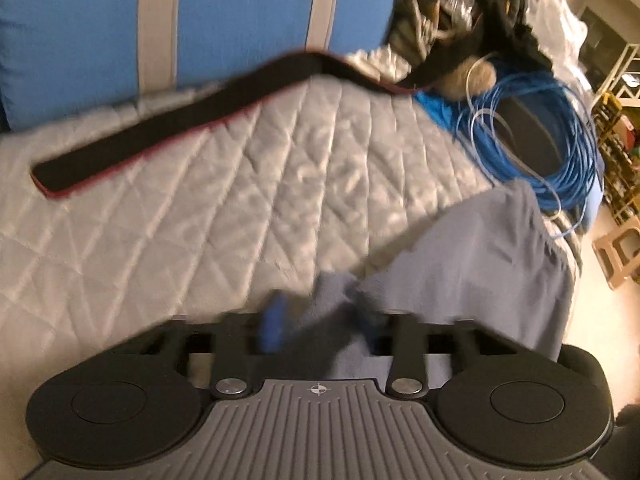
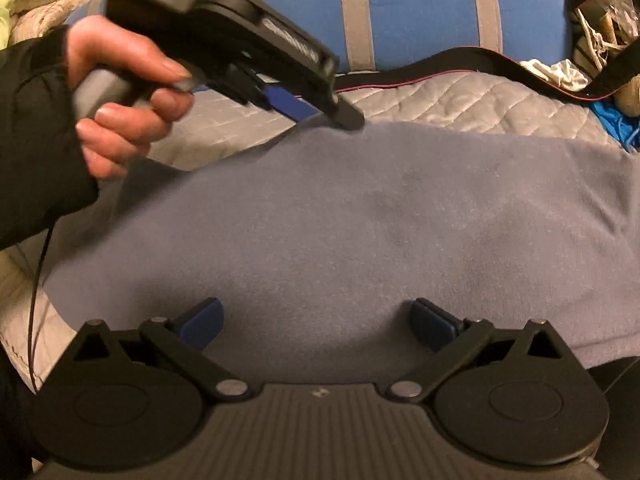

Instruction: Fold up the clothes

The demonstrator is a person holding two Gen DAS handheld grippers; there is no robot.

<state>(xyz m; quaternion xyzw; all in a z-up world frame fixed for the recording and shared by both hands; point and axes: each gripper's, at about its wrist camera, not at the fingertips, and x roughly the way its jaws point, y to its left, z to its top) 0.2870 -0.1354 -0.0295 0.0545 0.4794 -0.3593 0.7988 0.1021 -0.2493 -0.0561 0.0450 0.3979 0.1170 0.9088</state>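
A grey-blue fleece garment (image 2: pixel 360 220) lies spread flat on a quilted grey bed cover (image 1: pixel 200 200). My left gripper (image 1: pixel 320 316) is shut on a bunched edge of the garment (image 1: pixel 480 248), which is pinched between its blue pads and blurred by motion. The right wrist view shows this left gripper (image 2: pixel 320 116) at the garment's far left corner, held by a hand (image 2: pixel 120 92) in a black sleeve. My right gripper (image 2: pixel 316 320) hovers over the near edge of the garment, its blue fingers (image 2: pixel 200 322) spread wide and nothing between them.
A long black strap (image 1: pixel 180 120) with a red edge lies across the far side of the bed. A blue pillow with grey stripes (image 1: pixel 240 8) stands behind it. A coil of blue cable (image 1: pixel 560 152) and a pile of dark clutter (image 1: pixel 480 8) sit at the right. Beyond the bed edge stands a beige stool (image 1: pixel 616 248).
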